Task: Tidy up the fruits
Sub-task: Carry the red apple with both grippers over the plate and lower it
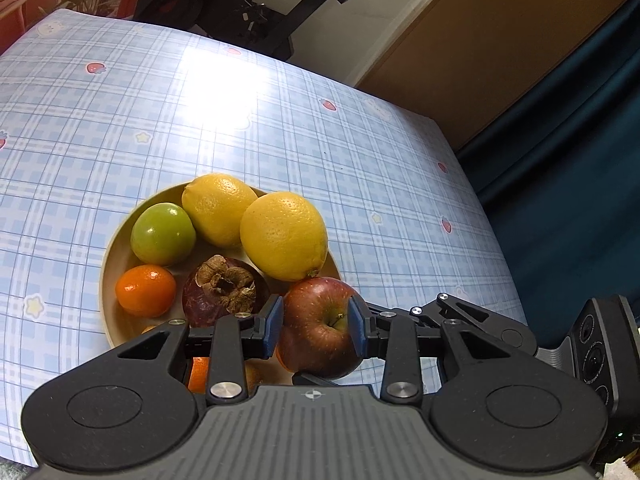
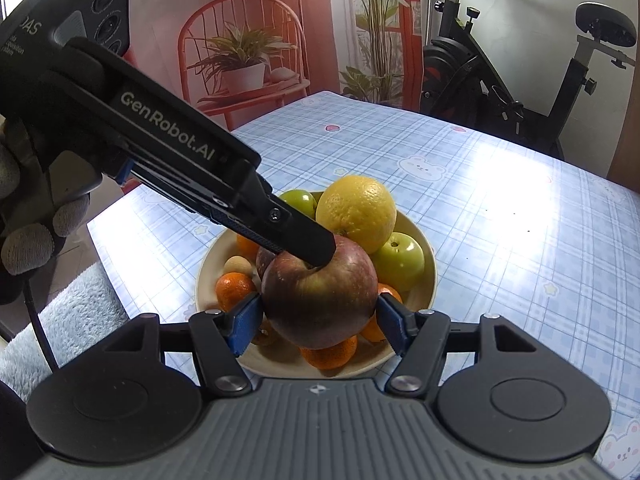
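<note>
A red apple (image 1: 316,332) (image 2: 320,300) sits over the near side of a beige bowl (image 1: 106,280) (image 2: 430,280) of fruit. My left gripper (image 1: 315,328) is shut on the apple's top, its blue pads either side of the stem hollow. In the right wrist view the left gripper (image 2: 320,254) comes down from the upper left onto the stem. My right gripper (image 2: 319,326) is shut on the apple's sides. In the bowl lie two lemons (image 1: 218,208) (image 1: 284,236), a green apple (image 1: 163,234), a mandarin (image 1: 146,290) and a mangosteen (image 1: 224,292).
The bowl stands on a table with a blue checked cloth (image 1: 120,120) whose right edge (image 1: 480,208) drops off. A gloved hand (image 2: 28,248) holds the left gripper. An exercise bike (image 2: 520,92) and a red chair with a plant (image 2: 240,64) stand beyond. A fluffy white cloth (image 2: 72,312) lies at the left.
</note>
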Tool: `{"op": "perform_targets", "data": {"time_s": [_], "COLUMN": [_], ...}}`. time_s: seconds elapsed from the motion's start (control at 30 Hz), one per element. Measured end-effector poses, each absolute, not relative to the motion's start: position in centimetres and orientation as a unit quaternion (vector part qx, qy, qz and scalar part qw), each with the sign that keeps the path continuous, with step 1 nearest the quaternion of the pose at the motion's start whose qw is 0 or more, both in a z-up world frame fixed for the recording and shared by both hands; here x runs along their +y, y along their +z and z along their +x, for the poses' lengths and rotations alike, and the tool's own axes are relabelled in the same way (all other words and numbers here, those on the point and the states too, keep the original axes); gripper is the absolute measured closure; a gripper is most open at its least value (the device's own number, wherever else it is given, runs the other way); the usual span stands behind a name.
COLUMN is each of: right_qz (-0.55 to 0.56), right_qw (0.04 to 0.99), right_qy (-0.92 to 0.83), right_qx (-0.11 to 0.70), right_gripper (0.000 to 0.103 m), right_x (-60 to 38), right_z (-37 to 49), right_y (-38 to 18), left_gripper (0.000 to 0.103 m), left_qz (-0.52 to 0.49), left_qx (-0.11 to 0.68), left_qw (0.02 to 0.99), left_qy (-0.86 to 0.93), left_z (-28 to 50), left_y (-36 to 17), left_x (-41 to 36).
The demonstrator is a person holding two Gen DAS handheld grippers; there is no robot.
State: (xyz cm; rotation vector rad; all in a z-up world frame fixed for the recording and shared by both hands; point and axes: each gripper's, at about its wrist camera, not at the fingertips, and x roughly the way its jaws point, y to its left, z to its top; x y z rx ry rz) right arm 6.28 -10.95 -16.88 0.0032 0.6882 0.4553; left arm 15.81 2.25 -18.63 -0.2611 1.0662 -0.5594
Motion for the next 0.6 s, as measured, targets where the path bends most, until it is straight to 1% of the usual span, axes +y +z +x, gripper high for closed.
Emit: {"op": "perform_targets", "data": {"time_s": [0.6], "right_qz": [0.003], "right_qw": [0.917], "right_qy": [0.233], "right_qx": [0.324], "right_gripper": [0.037], "right_x": [-10.0], "right_z": [7.4], "right_y": [-17.4], "left_gripper": [0.066], "left_qz": [-0.122], "left_qx": [0.485], "left_qw": [0.832], "left_qy": [-0.240], "left_z": [14.7], "left_y": [-16.9], "left_x": [3.9]}}
